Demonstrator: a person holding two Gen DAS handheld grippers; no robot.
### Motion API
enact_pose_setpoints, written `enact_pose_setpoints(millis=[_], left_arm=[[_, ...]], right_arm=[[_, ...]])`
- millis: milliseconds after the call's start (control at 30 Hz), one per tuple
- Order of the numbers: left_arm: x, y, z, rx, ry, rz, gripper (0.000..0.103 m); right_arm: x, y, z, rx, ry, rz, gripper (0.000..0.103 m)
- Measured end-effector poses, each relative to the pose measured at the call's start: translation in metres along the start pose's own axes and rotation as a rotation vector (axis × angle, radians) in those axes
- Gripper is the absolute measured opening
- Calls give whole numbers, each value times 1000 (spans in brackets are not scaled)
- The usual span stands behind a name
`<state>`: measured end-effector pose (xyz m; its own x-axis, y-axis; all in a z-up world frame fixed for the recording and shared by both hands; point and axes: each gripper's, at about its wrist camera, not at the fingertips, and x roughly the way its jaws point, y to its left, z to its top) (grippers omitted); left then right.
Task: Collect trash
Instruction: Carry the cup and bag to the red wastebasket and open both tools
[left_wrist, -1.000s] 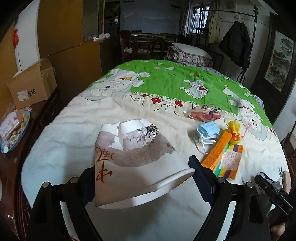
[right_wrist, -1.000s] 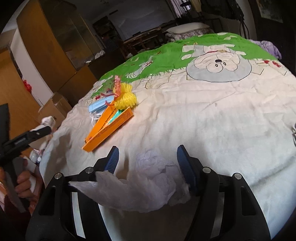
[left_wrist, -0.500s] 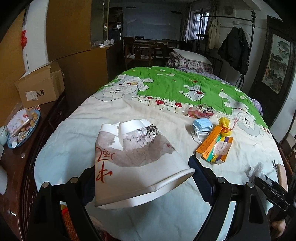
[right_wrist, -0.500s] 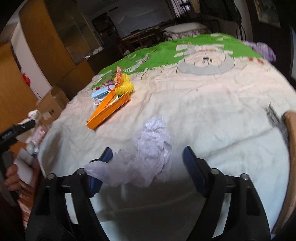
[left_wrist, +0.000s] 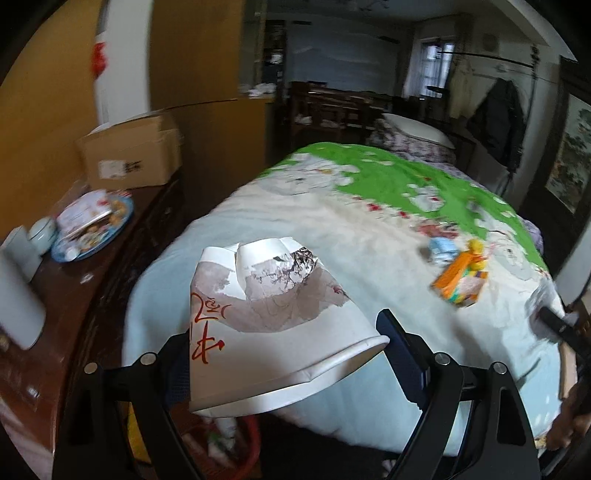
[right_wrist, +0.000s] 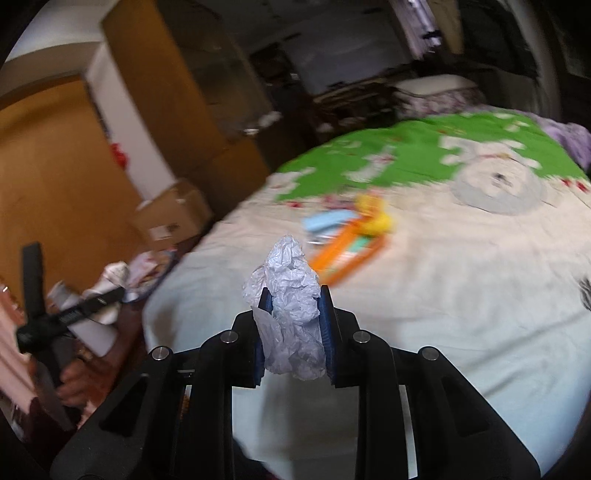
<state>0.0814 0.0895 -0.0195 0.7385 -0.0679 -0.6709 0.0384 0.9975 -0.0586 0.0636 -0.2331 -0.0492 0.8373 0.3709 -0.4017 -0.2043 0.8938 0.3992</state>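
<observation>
A crushed white paper cup with red brush writing sits mouth-down between the wide-set fingers of my left gripper, which is shut on it, out past the bed's near edge. In the right wrist view a crumpled white tissue is pinched between the blue pads of my right gripper, held above the quilt. On the bed lie an orange box, a blue face mask and a yellow wrapper.
A red basket holding scraps stands on the floor under the cup. To the left, a dark wooden sideboard carries a plate of snacks, a white container and a cardboard box. A person's hand holds the left gripper.
My right gripper closed on the tissue and lifted it off the quilt. The left gripper carried the cup back and to the left, past the bed's edge, and the red basket came into view.
</observation>
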Motion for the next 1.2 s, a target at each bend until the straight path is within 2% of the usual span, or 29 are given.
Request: enact_pose_setpoints(millis=[133,300,400,500,667,833,1067,1100,1167,1200], left_arm=[[-7,49,-25,-50,40,71,87],[10,103,-61,-119,138,96,88],[28,124,-82,-143,218,74,90],[44,135,-96,-146,263,116,97],[55,159,-102,-184,271,111,97],[54,197,-109,-281,248,135,97],[53,248,-126,-370,248,231,97],[53,254,-129,-381,248,237,97],[52,262,-133,-404,251,236,97],[52,266,-135,-414,253,232,97]], right_arm=[[18,41,2,-50,46,88,26],[41,84,-5,-102,112,147,26],[57,113,-10,-140,158,165,26],[72,137,-18,-177,202,173,26],[99,172,-31,-232,272,200,26],[129,210,-49,-293,365,244,26],[173,263,-86,-379,515,314,29],[179,268,-91,-387,536,320,30],[191,279,-103,-404,590,333,42],[195,283,-107,-409,606,335,55]])
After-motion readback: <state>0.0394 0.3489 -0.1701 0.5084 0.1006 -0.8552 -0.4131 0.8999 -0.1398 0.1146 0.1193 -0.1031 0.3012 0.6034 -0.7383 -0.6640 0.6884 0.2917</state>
